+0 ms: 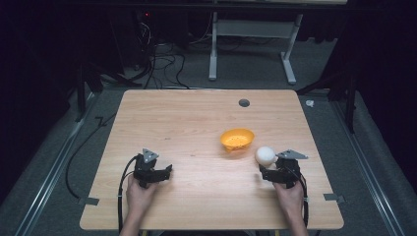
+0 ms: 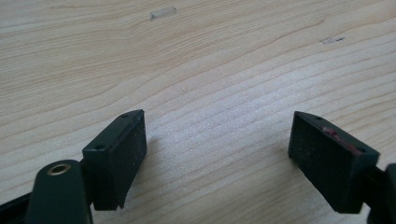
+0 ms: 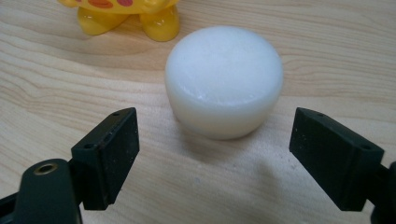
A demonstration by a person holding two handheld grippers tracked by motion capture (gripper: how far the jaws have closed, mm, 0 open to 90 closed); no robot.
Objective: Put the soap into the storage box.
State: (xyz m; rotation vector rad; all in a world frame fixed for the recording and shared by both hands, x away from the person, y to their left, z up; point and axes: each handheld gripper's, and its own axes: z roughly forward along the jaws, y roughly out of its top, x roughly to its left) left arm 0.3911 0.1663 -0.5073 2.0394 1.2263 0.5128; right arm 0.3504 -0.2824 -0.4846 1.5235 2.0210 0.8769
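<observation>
A white rounded puck-like object (image 1: 265,155) (image 3: 224,80) rests on the wooden table (image 1: 187,118), just right of an orange bowl (image 1: 237,139) whose yellow feet (image 3: 161,25) show behind it. My right gripper (image 1: 268,173) (image 3: 215,156) stands open just short of the white object, its jaws wide apart on either side and not touching it. Near the table's front left, my left gripper (image 1: 164,171) (image 2: 217,156) is open over bare wood with nothing between its jaws.
A dark round grommet hole (image 1: 244,103) sits near the table's far edge. Small tape marks (image 2: 163,12) lie on the wood ahead of the left gripper. Beyond the table are cables (image 1: 157,64) and a white desk frame (image 1: 255,44) on grey floor.
</observation>
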